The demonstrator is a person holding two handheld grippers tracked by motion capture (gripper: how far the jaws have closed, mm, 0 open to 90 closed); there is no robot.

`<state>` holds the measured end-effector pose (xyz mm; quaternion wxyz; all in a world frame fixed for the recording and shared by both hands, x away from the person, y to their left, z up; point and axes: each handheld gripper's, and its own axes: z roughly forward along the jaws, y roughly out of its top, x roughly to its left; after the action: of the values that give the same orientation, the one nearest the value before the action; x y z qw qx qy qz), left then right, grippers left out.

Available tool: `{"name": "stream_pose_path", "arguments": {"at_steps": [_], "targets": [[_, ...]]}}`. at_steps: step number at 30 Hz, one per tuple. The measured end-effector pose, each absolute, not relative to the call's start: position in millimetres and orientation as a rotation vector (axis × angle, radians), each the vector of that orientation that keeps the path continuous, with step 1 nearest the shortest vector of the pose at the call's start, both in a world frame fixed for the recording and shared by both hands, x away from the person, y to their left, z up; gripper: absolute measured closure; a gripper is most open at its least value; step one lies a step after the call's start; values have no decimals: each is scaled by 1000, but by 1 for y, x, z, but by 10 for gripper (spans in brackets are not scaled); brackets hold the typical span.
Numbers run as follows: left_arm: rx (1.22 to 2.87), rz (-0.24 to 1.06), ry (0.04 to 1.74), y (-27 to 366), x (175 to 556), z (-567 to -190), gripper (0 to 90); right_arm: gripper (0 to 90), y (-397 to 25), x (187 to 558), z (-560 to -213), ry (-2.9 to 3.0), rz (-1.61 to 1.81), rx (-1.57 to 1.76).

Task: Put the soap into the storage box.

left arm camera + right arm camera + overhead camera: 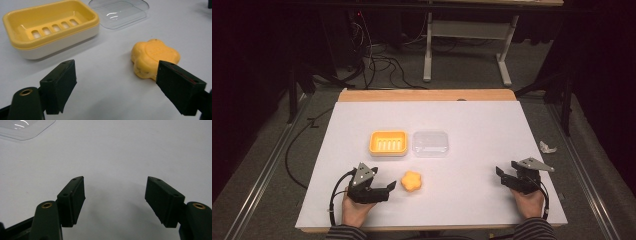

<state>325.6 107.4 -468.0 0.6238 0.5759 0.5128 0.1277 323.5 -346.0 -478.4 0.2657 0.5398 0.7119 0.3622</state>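
Both grippers gape, left gripper [116, 82] beside soap [154, 58].

White table [472, 115], wood edge at far side. On it: yellow soap dish [388, 143] touching clear lid [430, 143], orange flower-shaped soap [411, 181] nearer front.

From overhead on my side I look forward and down over the whole table [472, 120], while my left gripper view sits low and close, facing the soap dish [50, 27] at eleven o'clock, and both gripper views share the clear lid [22, 128].
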Motion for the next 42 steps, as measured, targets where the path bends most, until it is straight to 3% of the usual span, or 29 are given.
{"name": "stream_pose_path", "arguments": {"at_steps": [23,42], "targets": [[1401,214,1100,63,311,-464,110,325,-345,323,-478,1920,976,1450],[1505,278,1129,32,324,-481,123,323,-345,323,-478,1915,973,1449]]}}
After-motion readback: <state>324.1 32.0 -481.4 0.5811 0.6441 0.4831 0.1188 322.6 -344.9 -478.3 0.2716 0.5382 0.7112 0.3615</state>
